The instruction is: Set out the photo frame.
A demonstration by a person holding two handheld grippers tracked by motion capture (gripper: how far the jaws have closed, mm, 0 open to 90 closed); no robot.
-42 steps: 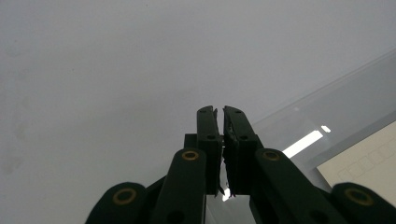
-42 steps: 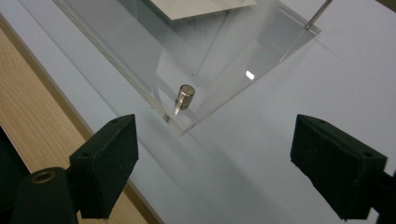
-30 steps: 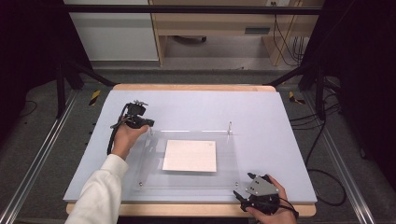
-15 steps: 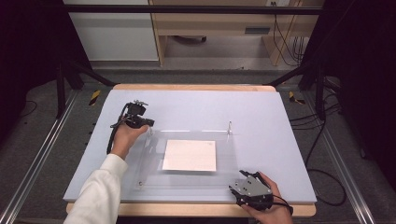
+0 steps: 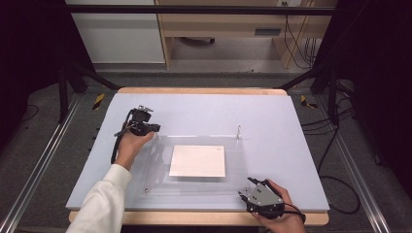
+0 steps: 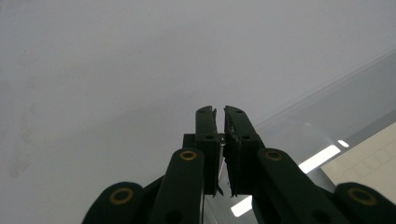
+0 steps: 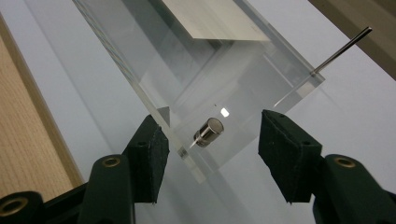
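One metal stud (image 7: 209,131) between open right gripper (image 7: 212,156) jaws.

We wear a white long sleeve (image 5: 104,196) on the left arm. Left hand-held gripper (image 5: 142,123): black, with a black cable trailing. Its jaws are black bars with brass-ringed pivot holes. Right hand-held gripper (image 5: 256,193): black body, grey three-cornered plate on top, dark blocky pads (image 7: 289,149).

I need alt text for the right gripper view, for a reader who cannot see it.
An open black claw frames the near corner of a clear acrylic plate holding a short metal pin. A white sheet lies under the plate, and a thin metal rod rises at its far corner.
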